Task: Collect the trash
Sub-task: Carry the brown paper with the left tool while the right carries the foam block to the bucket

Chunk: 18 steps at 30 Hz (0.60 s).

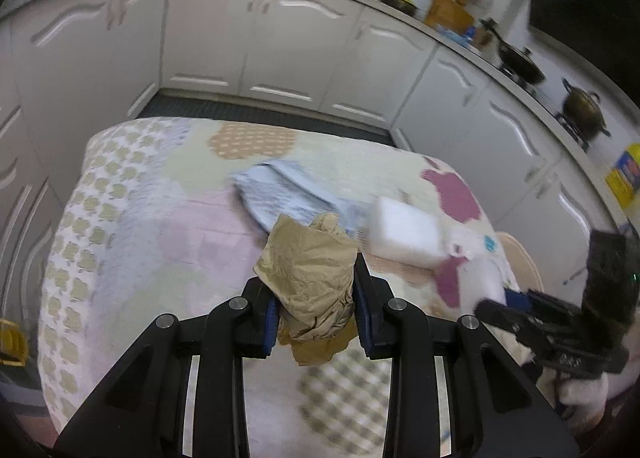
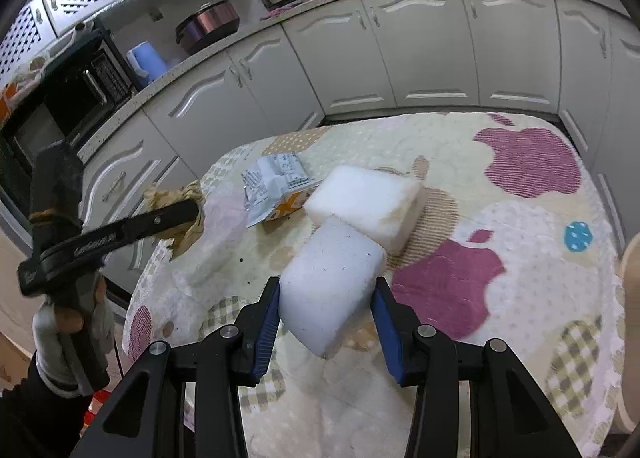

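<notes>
Brown crumpled paper napkin (image 1: pixel 310 278) sits pinched in the left gripper (image 1: pixel 314 312); the right gripper (image 2: pixel 326 318) fingers clamp a white foam block (image 2: pixel 332 290).

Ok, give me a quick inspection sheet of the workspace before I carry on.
Surface: patterned tablecloth over the table.
Job's things: brown paper, two white foam blocks, torn wrapper.
Clutter: nothing seen.
Grippers: left gripper shut on brown paper; right gripper closed around the near foam block.
Cables: nothing seen on the table.
Surroundings: white cabinets, microwave, pots.
</notes>
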Motion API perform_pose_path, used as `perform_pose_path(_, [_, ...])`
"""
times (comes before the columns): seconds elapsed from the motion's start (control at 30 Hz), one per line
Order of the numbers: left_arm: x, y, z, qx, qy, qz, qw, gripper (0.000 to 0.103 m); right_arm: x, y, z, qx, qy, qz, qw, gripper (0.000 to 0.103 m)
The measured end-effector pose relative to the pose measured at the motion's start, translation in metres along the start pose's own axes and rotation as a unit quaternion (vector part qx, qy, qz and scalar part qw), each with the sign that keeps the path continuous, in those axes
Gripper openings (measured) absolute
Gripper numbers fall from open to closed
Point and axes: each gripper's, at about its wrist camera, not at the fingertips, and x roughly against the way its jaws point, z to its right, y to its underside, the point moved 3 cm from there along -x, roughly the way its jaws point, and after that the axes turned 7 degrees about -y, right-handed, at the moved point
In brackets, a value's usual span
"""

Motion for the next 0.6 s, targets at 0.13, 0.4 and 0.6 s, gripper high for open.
perform_pose_path(0.13, [-0.004,0.005,0.038,-0.029,0.024,-0.009,0.9993,0.028,0.025,0.004,0.011,0.0,0.016,0.02,1.0,0.043])
perform_pose_path(0.4, [-0.015,0.008,0.118,-0.081,0.076,-0.022,0.9936,0.028,0.08,0.012,0.062,-0.045,0.055,0.061,0.996,0.043])
perform_pose_path(0.6, [-0.026,0.01,0.171,-0.115,0.103,-0.034,0.9875,0.028,0.126,0.026,0.105,-0.089,0.085,0.096,0.988,0.043])
